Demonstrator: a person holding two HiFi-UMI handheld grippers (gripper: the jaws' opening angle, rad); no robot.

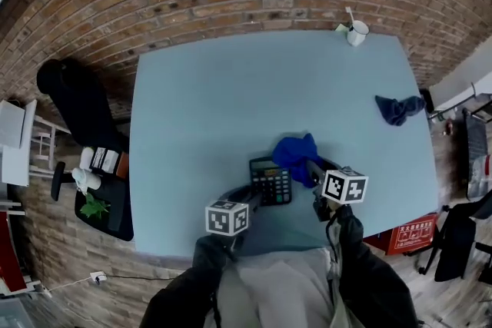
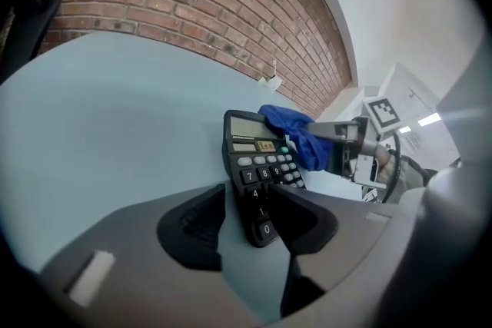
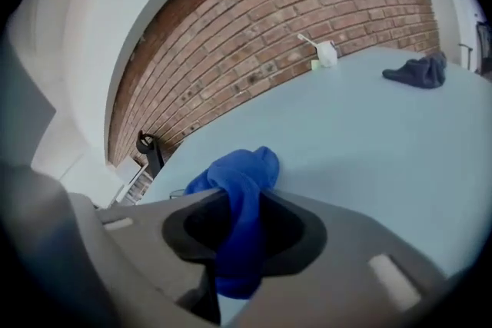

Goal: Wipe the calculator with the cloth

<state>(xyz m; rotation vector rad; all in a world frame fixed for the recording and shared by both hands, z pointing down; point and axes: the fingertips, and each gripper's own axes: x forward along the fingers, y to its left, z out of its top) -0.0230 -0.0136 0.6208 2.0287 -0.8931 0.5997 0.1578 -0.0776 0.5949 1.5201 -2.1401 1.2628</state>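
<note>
A black calculator [image 1: 270,180] lies flat near the front of the light blue table [image 1: 200,104]. My left gripper [image 1: 247,200] sits at its near left corner. In the left gripper view the calculator's near end [image 2: 260,211] is between the jaws of the left gripper [image 2: 250,217]. The right jaw touches its edge, and a strip of table shows on the left side. My right gripper [image 1: 311,171] is shut on a bright blue cloth [image 1: 296,154], which rests bunched on the calculator's far right corner. The cloth [image 3: 242,188] hangs through the right gripper's [image 3: 240,236] jaws.
A white cup [image 1: 357,32] with a stick in it stands at the table's far right. A dark blue rag [image 1: 398,109] lies by the right edge. A black chair [image 1: 73,100] and a low stand with a plant [image 1: 96,205] are on the left, and a red box [image 1: 411,234] is on the right.
</note>
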